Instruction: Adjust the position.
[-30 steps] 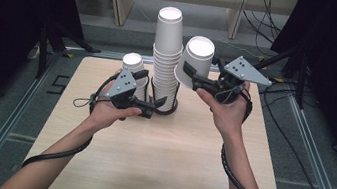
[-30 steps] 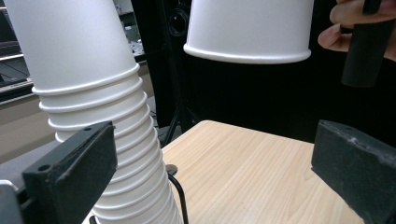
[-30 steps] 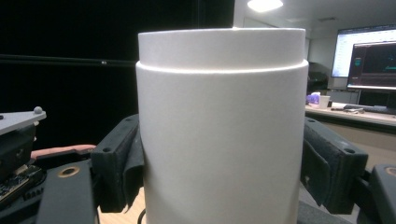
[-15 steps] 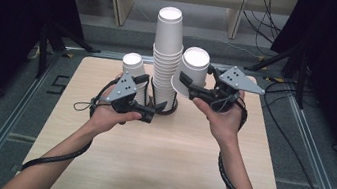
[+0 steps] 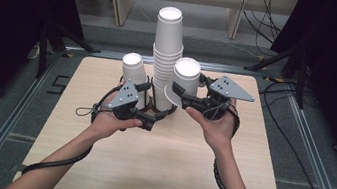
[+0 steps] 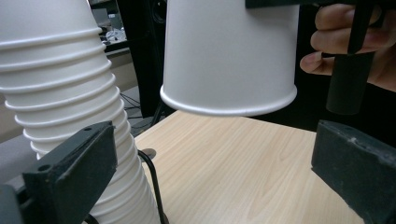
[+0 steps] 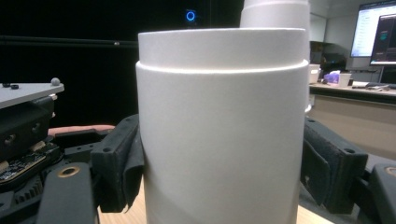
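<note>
A single cup held clear of the table, beside the tall stack.

Nearest, the right gripper (image 5: 181, 98) has its jaws clamped on the sides of one upside-down white paper cup (image 5: 185, 79), held off the wooden table (image 5: 195, 174) just right of the stack; the left gripper (image 5: 155, 121) sits low at the stack's foot, jaws apart with nothing between them. Behind them rises the tall stack of cups (image 5: 165, 58), and a lone inverted cup (image 5: 133, 71) stands on the table to its left. The risk, as I judge it: the held cup hangs very close to the stack, so a sideways drift could knock the column over; too hard a squeeze would crush the thin wall. Count: one stack, two single cups, two grippers.
</note>
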